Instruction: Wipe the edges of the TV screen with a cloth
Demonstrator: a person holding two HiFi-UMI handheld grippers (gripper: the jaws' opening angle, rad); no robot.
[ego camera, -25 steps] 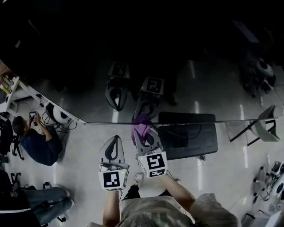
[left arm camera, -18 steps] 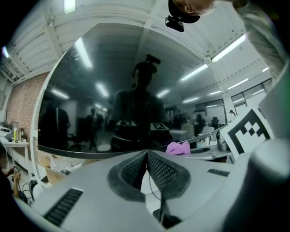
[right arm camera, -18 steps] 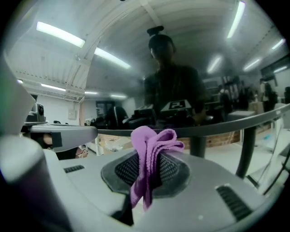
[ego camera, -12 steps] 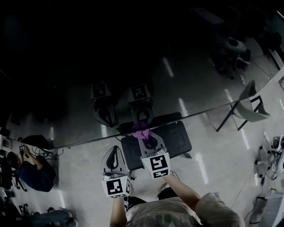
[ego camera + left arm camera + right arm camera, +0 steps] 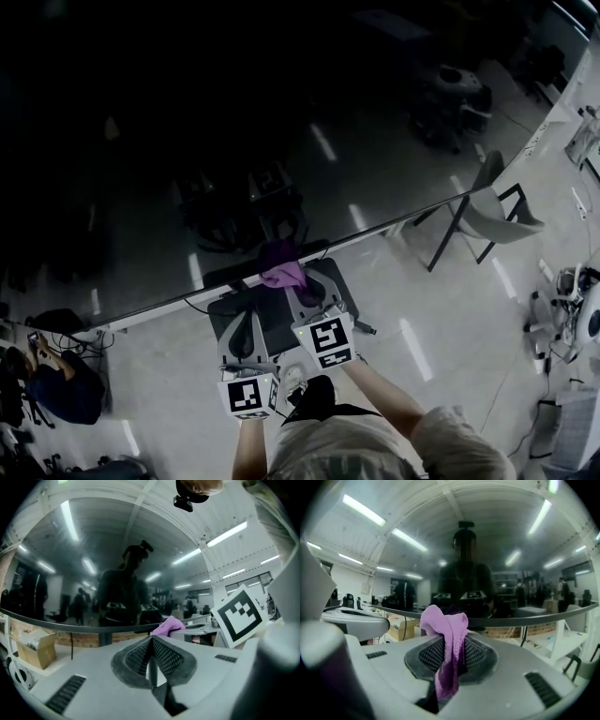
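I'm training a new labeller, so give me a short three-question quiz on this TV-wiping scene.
1. Which claw grips the cloth? A left claw B right claw
2. True or false: the left claw is open.
3. Fill in: the cloth is at the screen's ___ edge.
Key: 1 B; 2 false; 3 lower.

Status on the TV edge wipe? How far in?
Done: the cloth is clamped in the right gripper.
In hand: the cloth sits at the TV edge nearest the person, roughly mid-span in the head view. The left gripper is shut on nothing, alongside.
Left: no wiped stretch can be told apart, so treat the edge to both sides as outstanding.
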